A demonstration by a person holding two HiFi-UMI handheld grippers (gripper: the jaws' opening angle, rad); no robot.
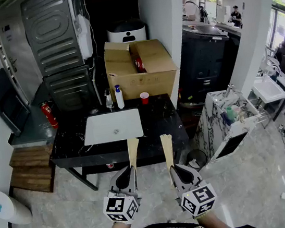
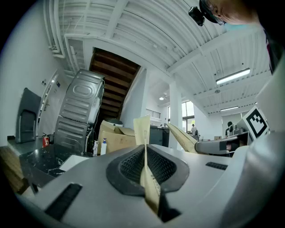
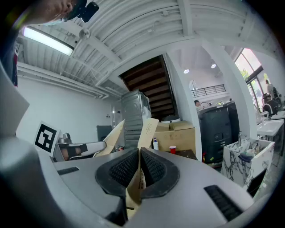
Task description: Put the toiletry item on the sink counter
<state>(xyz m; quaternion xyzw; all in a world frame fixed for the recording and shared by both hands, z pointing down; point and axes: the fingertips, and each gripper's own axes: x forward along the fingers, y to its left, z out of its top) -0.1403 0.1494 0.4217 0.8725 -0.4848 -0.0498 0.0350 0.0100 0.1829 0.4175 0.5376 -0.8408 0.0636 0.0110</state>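
Finds left gripper [image 2: 145, 162] pinching a tan card strip [image 2: 142, 130], right gripper [image 3: 138, 167] pinching a second strip [image 3: 147, 130]. Notes white blue-topped bottle [image 1: 120, 98] standing just behind the basin [image 1: 112, 126], red cup [image 1: 144, 98] near it.

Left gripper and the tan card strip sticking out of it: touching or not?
Touching. The left gripper view shows the left gripper with its two ribbed pads pressed flat against both faces of the tan card strip, with no gap.
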